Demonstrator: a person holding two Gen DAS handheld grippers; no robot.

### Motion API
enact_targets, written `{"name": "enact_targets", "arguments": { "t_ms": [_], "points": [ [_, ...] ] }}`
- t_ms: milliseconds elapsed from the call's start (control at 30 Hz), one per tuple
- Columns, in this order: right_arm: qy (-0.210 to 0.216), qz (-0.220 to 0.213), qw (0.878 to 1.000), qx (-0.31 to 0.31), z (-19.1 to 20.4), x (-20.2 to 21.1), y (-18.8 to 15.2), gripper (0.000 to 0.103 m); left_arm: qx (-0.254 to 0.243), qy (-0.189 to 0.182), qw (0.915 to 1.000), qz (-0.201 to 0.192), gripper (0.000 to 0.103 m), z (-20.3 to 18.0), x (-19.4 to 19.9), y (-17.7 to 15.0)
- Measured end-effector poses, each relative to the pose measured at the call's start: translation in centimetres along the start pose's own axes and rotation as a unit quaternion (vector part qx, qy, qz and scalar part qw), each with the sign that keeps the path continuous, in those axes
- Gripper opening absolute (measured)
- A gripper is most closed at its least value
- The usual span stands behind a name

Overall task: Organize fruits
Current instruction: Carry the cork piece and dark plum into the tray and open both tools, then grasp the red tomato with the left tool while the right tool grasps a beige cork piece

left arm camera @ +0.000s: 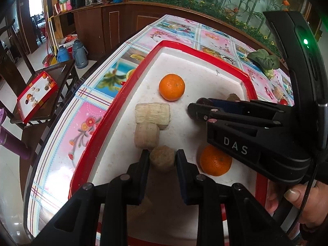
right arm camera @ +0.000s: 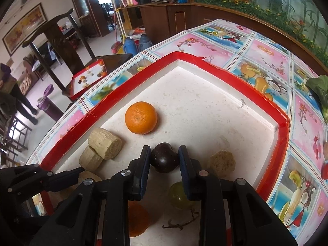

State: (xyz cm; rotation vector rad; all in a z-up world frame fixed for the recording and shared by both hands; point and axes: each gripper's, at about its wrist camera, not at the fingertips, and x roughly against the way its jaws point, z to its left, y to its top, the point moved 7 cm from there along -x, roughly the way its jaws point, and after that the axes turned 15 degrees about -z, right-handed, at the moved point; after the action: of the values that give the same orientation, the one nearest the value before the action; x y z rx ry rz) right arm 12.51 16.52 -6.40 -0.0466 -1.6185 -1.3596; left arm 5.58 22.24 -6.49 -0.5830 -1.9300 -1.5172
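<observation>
A red-rimmed white tray (left arm camera: pixel 131 78) (right arm camera: pixel 205 63) lies on a flowery tablecloth. My left gripper (left arm camera: pixel 162 154) is shut on a round tan cane chunk (left arm camera: pixel 162 163) just above the tray floor. Two more tan chunks (left arm camera: pixel 152 113) lie beyond it. One orange (left arm camera: pixel 171 87) (right arm camera: pixel 141 117) sits mid-tray, and another orange (left arm camera: pixel 215 161) is by the near rim. My right gripper (right arm camera: pixel 164 151) (left arm camera: pixel 192 110) is shut on a dark round fruit (right arm camera: pixel 165 161). Below its right finger lie a green grape (right arm camera: pixel 178 192) and a bare stem (right arm camera: pixel 180 222). The left gripper (right arm camera: pixel 82 170) shows at the lower left.
A leafy green vegetable (left arm camera: pixel 264 60) (right arm camera: pixel 319 88) and a small red fruit (left arm camera: pixel 284 101) lie on the table right of the tray. A second red tray (left arm camera: pixel 37 94) rests on a dark chair at left. A person (right arm camera: pixel 12 94) stands far left, near a purple bottle (right arm camera: pixel 49 104).
</observation>
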Motion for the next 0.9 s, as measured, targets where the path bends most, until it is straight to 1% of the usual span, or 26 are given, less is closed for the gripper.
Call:
{"name": "enact_targets", "arguments": {
  "t_ms": [67, 133, 200, 300, 433, 633, 700, 900],
  "points": [
    [-0.003, 0.001, 1.000, -0.002, -0.1, 0.1, -0.1, 0.029, 0.000, 0.001, 1.0000, 0.001, 0.029, 0.0, 0.1, 0.0],
    [-0.008, 0.000, 1.000, -0.007, -0.3, 0.3, -0.1, 0.033, -0.002, 0.004, 1.0000, 0.000, 0.033, -0.1, 0.2, 0.0],
    [-0.008, 0.000, 1.000, -0.011, -0.5, 0.5, -0.2, 0.033, -0.003, 0.007, 1.0000, -0.003, 0.041, -0.1, 0.5, 0.0],
    [-0.012, -0.003, 1.000, -0.013, -0.7, 1.2, -0.4, 0.033, -0.003, 0.014, 0.9998, -0.010, 0.050, -0.1, 1.0, 0.1],
    [-0.014, -0.007, 1.000, -0.013, -0.7, 2.4, -0.5, 0.033, -0.002, 0.016, 0.9998, -0.014, 0.055, -0.4, 1.6, 0.1],
    [-0.017, -0.016, 0.999, -0.022, -0.8, 4.8, -1.1, 0.033, -0.005, 0.017, 0.9996, -0.024, 0.057, -1.5, 2.8, 0.0],
    [-0.019, -0.018, 0.999, -0.027, -1.2, 5.7, -1.4, 0.033, -0.007, 0.019, 0.9994, -0.029, 0.062, -2.0, 3.2, -0.1],
    [-0.024, -0.022, 0.998, -0.046, -2.7, 8.5, -2.9, 0.035, -0.017, 0.022, 0.9988, -0.040, 0.068, -3.8, 4.3, -0.2]
  ]
}}
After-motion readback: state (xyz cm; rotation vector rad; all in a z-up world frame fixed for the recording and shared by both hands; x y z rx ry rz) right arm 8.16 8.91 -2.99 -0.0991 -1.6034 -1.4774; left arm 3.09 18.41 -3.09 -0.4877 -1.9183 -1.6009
